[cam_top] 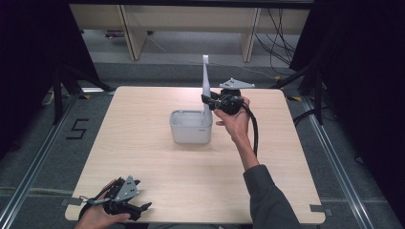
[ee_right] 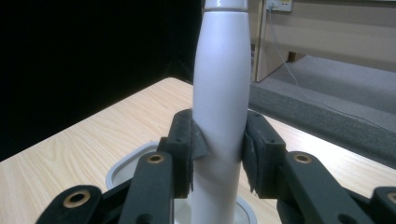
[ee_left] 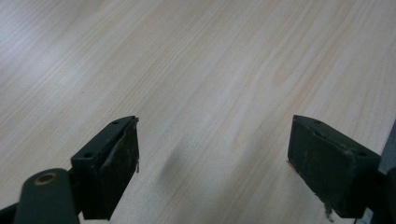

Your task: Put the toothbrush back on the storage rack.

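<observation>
White electric toothbrush (cam_top: 206, 81), slim, upright, over grey bin (cam_top: 190, 136)

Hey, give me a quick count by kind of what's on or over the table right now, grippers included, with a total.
Electric toothbrush, white, upright in the right gripper: 1
Container, pale grey, rounded-square: 1
Grippers, the right one plus the left gripper at the near edge of the table: 2
Total: 4

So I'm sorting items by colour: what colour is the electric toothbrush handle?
White, best seen in the right gripper view: toothbrush handle.
</observation>
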A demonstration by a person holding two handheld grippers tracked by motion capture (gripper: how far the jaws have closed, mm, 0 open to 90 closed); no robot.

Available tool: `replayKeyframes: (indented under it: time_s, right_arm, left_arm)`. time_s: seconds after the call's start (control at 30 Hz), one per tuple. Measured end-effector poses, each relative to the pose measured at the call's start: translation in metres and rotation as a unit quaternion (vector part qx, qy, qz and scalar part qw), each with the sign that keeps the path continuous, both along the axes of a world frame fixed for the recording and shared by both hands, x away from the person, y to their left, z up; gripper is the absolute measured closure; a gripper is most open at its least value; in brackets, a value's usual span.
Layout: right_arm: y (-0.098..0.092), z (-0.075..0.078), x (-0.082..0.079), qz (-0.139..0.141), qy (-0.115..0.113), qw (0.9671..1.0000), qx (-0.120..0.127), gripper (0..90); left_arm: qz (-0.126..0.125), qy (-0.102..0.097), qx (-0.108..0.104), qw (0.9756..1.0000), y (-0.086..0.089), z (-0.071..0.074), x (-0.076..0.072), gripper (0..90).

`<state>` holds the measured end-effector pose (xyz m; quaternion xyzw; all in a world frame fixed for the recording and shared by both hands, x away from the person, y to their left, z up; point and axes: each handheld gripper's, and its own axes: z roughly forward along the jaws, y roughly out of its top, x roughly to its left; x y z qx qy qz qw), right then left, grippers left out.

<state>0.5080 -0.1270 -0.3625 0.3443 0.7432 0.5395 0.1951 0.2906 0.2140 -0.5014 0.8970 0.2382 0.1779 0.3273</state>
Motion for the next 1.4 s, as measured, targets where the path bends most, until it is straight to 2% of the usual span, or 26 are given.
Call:
replayKeyframes:
  time_s: [0.07, 0.13, 0.17, 0.23, 0.47, 0.5, 0.67, 0.7, 0.73, 0.83, 0.87, 0.97, 1.0, 1.03, 1.1, 1.13, 1.2, 1.23, 1.27, 1.3, 1.33, 1.37, 1.4]
  right_arm:
    - [0.001, -0.001, 0.000, -0.004, 0.006, 1.0000, 0.002, 66.8]
    - [0.002, -0.002, 0.002, -0.009, -0.003, 1.0000, -0.001, 66.8]
    - [0.002, -0.003, 0.003, -0.006, 0.006, 1.0000, 0.004, 66.8]
    - [0.003, -0.005, 0.005, -0.012, 0.008, 0.9999, 0.003, 66.8]
    - [0.004, -0.012, 0.010, -0.010, 0.008, 0.9999, 0.001, 66.7]
    - [0.005, -0.013, 0.010, -0.009, 0.014, 0.9999, 0.001, 66.7]
    - [0.006, -0.015, 0.011, -0.013, 0.015, 0.9998, -0.007, 66.7]
    - [0.006, -0.016, 0.011, -0.013, 0.009, 0.9998, -0.012, 66.7]
    - [0.008, -0.017, 0.011, -0.014, 0.016, 0.9997, -0.007, 66.7]
    - [0.007, -0.019, 0.010, -0.017, 0.014, 0.9997, -0.012, 66.7]
    - [0.007, -0.021, 0.010, -0.018, 0.017, 0.9997, -0.006, 66.7]
    - [0.006, -0.024, 0.010, -0.019, 0.017, 0.9995, -0.018, 66.6]
    - [0.006, -0.024, 0.010, -0.018, 0.024, 0.9994, -0.015, 66.7]
    - [0.006, -0.026, 0.009, -0.023, 0.018, 0.9994, -0.015, 66.7]
    - [0.005, -0.027, 0.010, -0.020, 0.015, 0.9992, -0.029, 66.7]
    - [0.005, -0.028, 0.010, -0.022, 0.018, 0.9991, -0.033, 66.7]
    - [0.005, -0.029, 0.008, -0.027, 0.026, 0.9990, -0.026, 66.7]
    - [0.004, -0.030, 0.009, -0.023, 0.016, 0.9989, -0.038, 66.7]
    - [0.004, -0.030, 0.007, -0.024, 0.024, 0.9986, -0.039, 66.7]
    - [0.004, -0.031, 0.007, -0.024, 0.024, 0.9988, -0.035, 66.7]
    - [0.004, -0.032, 0.008, -0.019, 0.018, 0.9988, -0.040, 66.6]
    - [0.003, -0.032, 0.007, -0.021, 0.018, 0.9986, -0.045, 66.6]
    - [0.004, -0.034, 0.006, -0.023, 0.024, 0.9987, -0.039, 66.7]
  left_arm:
    - [0.004, 0.003, -0.002, 1.0000, 0.000, 0.000, 0.000, 16.3]
    - [0.000, 0.000, -0.001, 1.0000, 0.000, 0.000, 0.000, 16.2]
    - [-0.001, 0.000, 0.000, 1.0000, 0.000, 0.000, 0.000, 16.3]
    - [-0.001, 0.001, 0.002, 1.0000, 0.000, 0.000, 0.000, 16.3]
    - [-0.002, 0.001, 0.002, 1.0000, 0.000, 0.000, 0.000, 16.2]
    - [-0.001, 0.001, 0.001, 1.0000, 0.000, 0.000, 0.000, 16.3]
    - [-0.001, 0.000, -0.001, 1.0000, 0.000, 0.000, 0.000, 16.3]
    - [-0.002, 0.000, 0.000, 1.0000, 0.000, 0.000, 0.000, 16.3]
    - [-0.002, 0.000, 0.001, 1.0000, 0.000, 0.000, 0.000, 16.3]
    - [-0.001, 0.000, 0.001, 1.0000, 0.000, 0.000, 0.000, 16.3]
    - [-0.003, 0.000, 0.001, 1.0000, 0.000, 0.000, 0.000, 16.3]
    - [-0.002, 0.001, 0.002, 1.0000, 0.000, 0.000, 0.000, 16.3]
    - [-0.002, 0.000, 0.006, 1.0000, 0.000, 0.000, 0.000, 16.3]
    - [-0.002, 0.001, 0.002, 1.0000, 0.000, 0.000, 0.000, 16.2]
    - [-0.006, 0.002, 0.009, 0.9999, 0.000, 0.000, 0.000, 16.3]
    - [-0.005, 0.003, 0.004, 1.0000, 0.000, 0.000, 0.000, 16.3]
    - [-0.002, 0.000, 0.006, 1.0000, 0.000, 0.000, 0.000, 16.3]
    - [-0.001, 0.001, 0.001, 1.0000, 0.000, 0.000, 0.000, 16.3]
    - [-0.002, 0.001, 0.003, 1.0000, 0.000, 0.000, 0.000, 16.2]
    - [-0.005, 0.003, 0.004, 1.0000, 0.000, 0.000, -0.001, 16.3]
    - [-0.004, 0.003, 0.005, 1.0000, 0.000, 0.000, 0.000, 16.3]
    - [-0.002, 0.000, 0.006, 1.0000, 0.000, 0.000, 0.000, 16.3]
    - [-0.001, 0.000, 0.003, 1.0000, 0.000, 0.000, 0.000, 16.3]
